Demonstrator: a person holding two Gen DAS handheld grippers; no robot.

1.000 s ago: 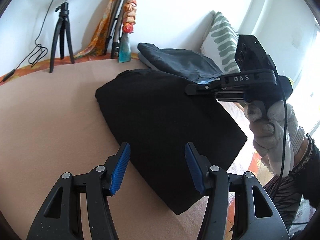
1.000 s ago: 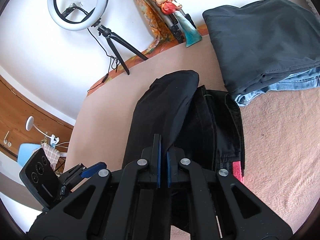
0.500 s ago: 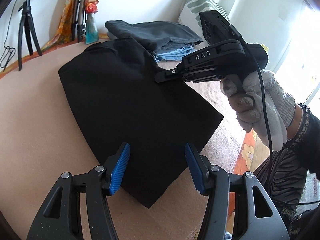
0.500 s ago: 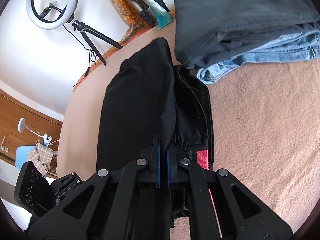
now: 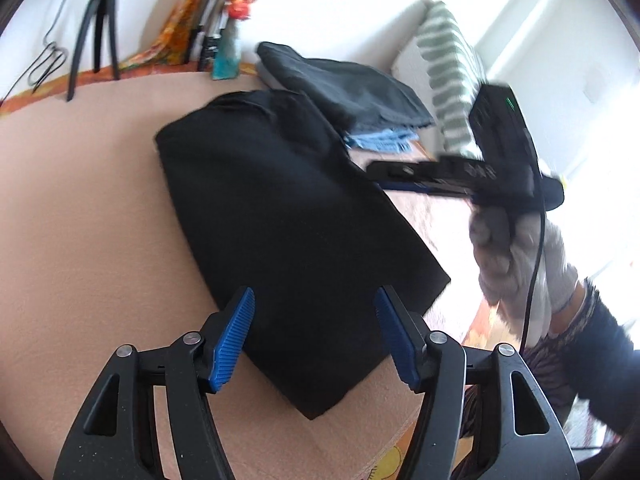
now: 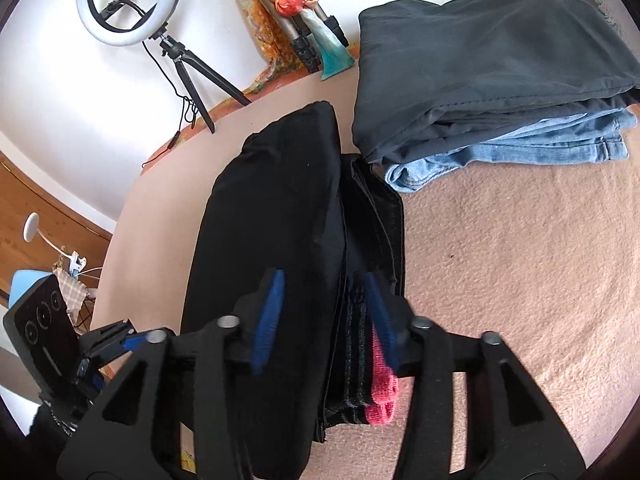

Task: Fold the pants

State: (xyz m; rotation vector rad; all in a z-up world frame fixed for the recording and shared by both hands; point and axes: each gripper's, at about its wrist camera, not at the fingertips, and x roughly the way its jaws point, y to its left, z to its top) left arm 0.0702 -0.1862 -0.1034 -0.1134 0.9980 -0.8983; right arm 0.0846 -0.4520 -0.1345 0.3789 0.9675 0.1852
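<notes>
The black pants (image 5: pixel 288 224) lie folded on the pink blanket, and show in the right wrist view (image 6: pixel 276 232) with a red and grey striped waistband (image 6: pixel 372 380) at the near end. My left gripper (image 5: pixel 314 334) is open and empty above the pants' near corner. My right gripper (image 6: pixel 324 320) is open above the waistband edge and holds nothing. It appears blurred in the left wrist view (image 5: pixel 384 170) at the pants' right edge.
A stack of folded dark grey pants (image 6: pixel 480 64) on blue jeans (image 6: pixel 520 144) lies just beyond the black pants. A ring light on a tripod (image 6: pixel 132 4) stands by the wall. A striped pillow (image 5: pixel 452 76) is at the right. The blanket edge (image 5: pixel 408 432) is close.
My right gripper has opened and let go of the black pants' folded layer, which now lies flat. My left gripper stayed open and shifted slightly over the pants.
</notes>
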